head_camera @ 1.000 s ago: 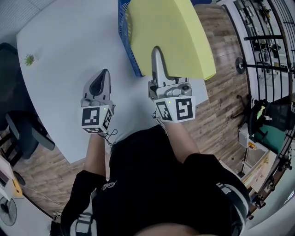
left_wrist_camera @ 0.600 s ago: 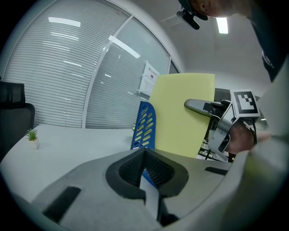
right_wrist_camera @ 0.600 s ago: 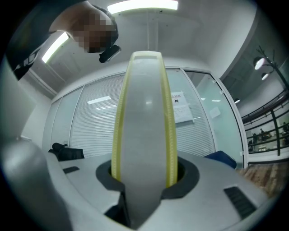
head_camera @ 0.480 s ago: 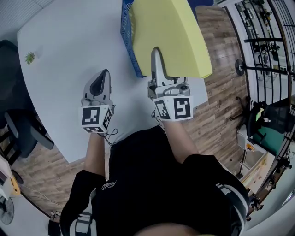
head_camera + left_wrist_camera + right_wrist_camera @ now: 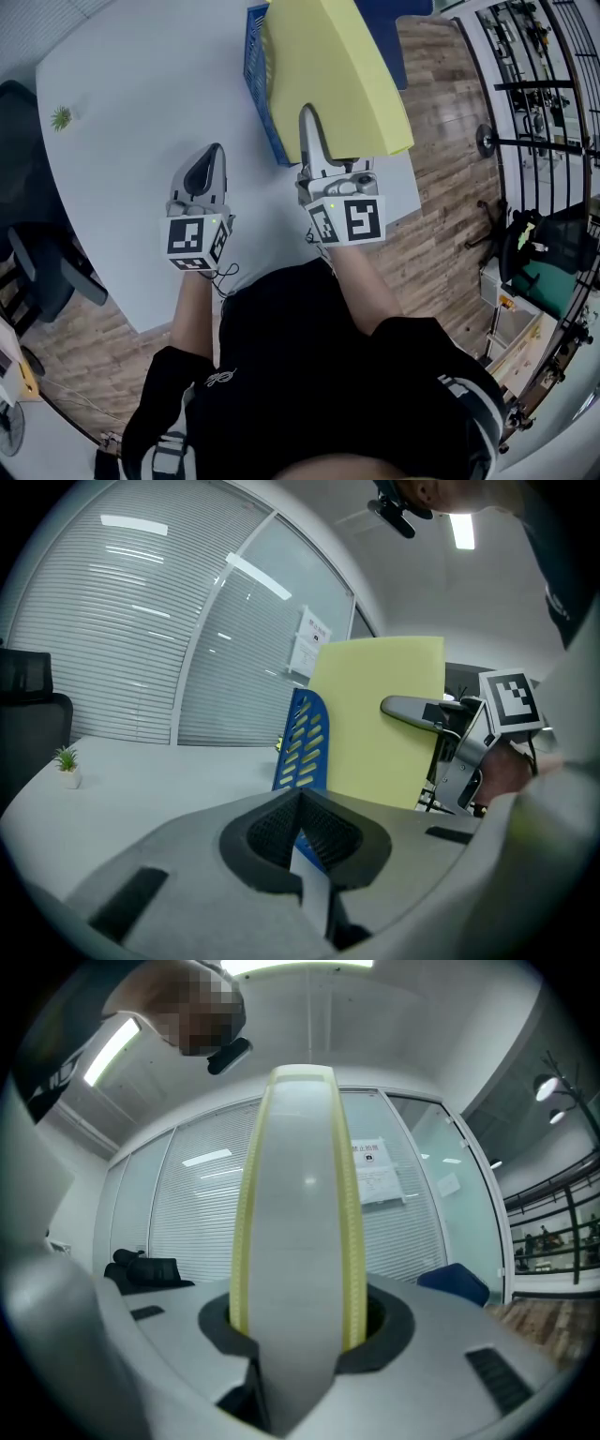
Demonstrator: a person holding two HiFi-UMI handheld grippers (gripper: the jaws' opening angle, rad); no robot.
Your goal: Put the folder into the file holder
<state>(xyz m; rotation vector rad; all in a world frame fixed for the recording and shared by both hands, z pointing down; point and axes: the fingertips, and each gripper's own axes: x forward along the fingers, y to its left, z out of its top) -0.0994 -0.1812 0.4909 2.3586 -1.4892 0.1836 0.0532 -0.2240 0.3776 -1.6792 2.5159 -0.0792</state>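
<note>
Right gripper (image 5: 307, 117), clamped on the yellow folder (image 5: 328, 66), has shifted it left over the file holder (image 5: 255, 66). Left gripper (image 5: 214, 152) closed, empty. White table (image 5: 141, 112), wood floor (image 5: 441, 141)

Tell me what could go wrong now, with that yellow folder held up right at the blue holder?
The right tongs grip the yellow folder only at its near edge, so the wide folder might swing or slip while it is being lowered. Its lower edge may also catch a wall of the blue file holder and push or tip it, since the left tongs are apart from the holder and steady nothing.
</note>
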